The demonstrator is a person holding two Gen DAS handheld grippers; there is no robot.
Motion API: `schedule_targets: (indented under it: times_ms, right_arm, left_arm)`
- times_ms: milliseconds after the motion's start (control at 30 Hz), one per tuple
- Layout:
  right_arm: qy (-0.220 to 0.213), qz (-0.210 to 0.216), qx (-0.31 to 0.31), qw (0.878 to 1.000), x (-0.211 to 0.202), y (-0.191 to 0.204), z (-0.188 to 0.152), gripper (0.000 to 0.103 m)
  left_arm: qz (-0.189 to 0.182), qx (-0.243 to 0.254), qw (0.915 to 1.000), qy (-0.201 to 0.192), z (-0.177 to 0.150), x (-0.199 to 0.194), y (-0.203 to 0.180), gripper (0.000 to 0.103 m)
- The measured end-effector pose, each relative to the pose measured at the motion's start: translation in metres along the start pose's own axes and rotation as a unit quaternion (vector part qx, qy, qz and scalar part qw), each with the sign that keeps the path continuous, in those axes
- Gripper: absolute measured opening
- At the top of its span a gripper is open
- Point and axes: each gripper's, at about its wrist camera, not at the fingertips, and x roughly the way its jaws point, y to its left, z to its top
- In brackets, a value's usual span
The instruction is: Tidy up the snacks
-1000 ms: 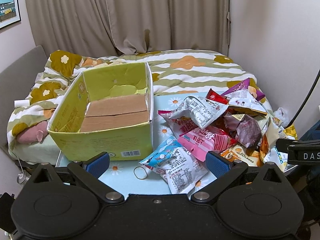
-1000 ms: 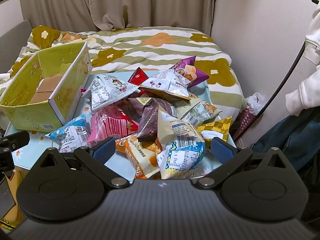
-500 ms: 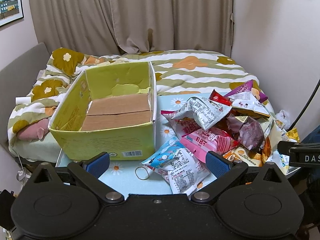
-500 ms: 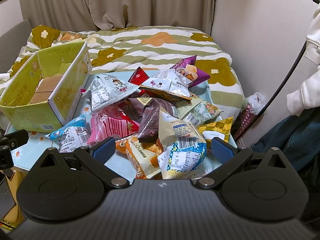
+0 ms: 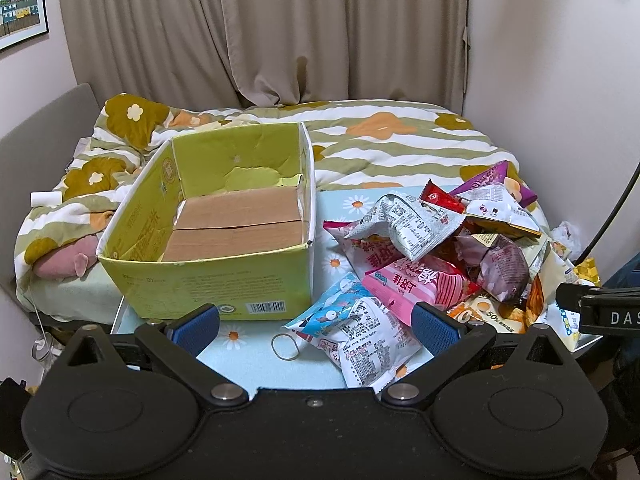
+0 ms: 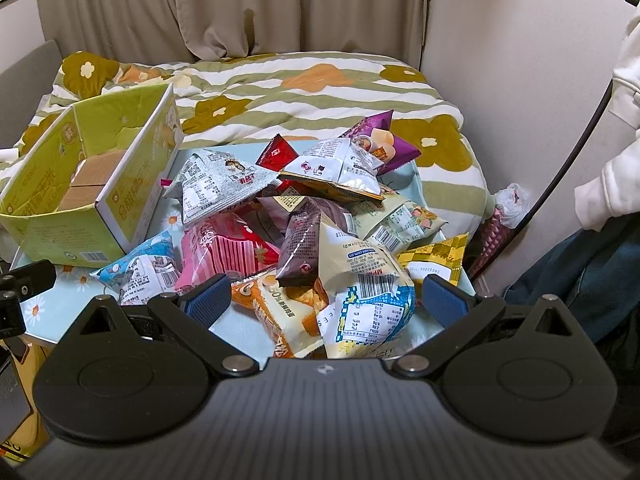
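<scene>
**Both grippers spread and empty over the snack table**

The left gripper [image 5: 316,326] hangs low at the near edge of the table [image 5: 248,350] with its two blue pads spread wide, nothing between them. Just ahead of it lie a rubber band [image 5: 285,347] on the light-blue daisy cloth and a blue-and-white snack packet [image 5: 356,334], back side up with its printed label showing. The right gripper [image 6: 327,300] is likewise spread and empty, its pads flanking the near end of the snack pile [image 6: 304,224], above a cream packet with a blue checked edge [image 6: 366,296] and an orange one [image 6: 280,304].

The single container, a yellow-green cardboard box [image 5: 208,276], stands open-topped on the left part of the table, just beside the pile. It holds no snacks; only its brown folded bottom flaps [image 5: 236,224] show inside (one inner wall has its green lining torn).

The snacks are all loose on the table, heaped right of the box. Puffy sealed bags overlap: one pink striped packet [image 6: 224,248], one grey-white packet [image 6: 216,188], one small red packet [image 6: 276,154], one purple bag [image 6: 384,136], one dark brown packet [image 6: 300,248], one yellow checked packet [image 6: 436,256]. More lie underneath, too buried to count.

Behind the table a bed with a striped flower quilt [image 5: 400,140] meets beige curtains [image 5: 260,28]
</scene>
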Motion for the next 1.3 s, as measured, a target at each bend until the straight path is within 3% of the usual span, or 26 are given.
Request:
schedule_targets:
  times_ms: [800, 1133, 1300]
  right_arm:
    - [0.004, -0.002, -0.002, 1.000, -0.002, -0.001, 0.000, 0.103]
    - [0.025, 0.012, 0.001, 1.000, 0.036, -0.023, -0.004, 0.103]
    - [0.051, 0.033, 0.005, 0.998, 0.071, -0.037, -0.008, 0.103]
  left_arm:
    - [-0.018, -0.020, 0.9994, 0.022, 0.004, 0.010, 0.002, 0.103]
    - [-0.041, -0.105, 0.9902, 0.083, -0.003, 0.074, 0.004, 0.103]
    - [-0.052, -0.146, 0.9839, 0.089, -0.009, 0.110, 0.002, 0.103]
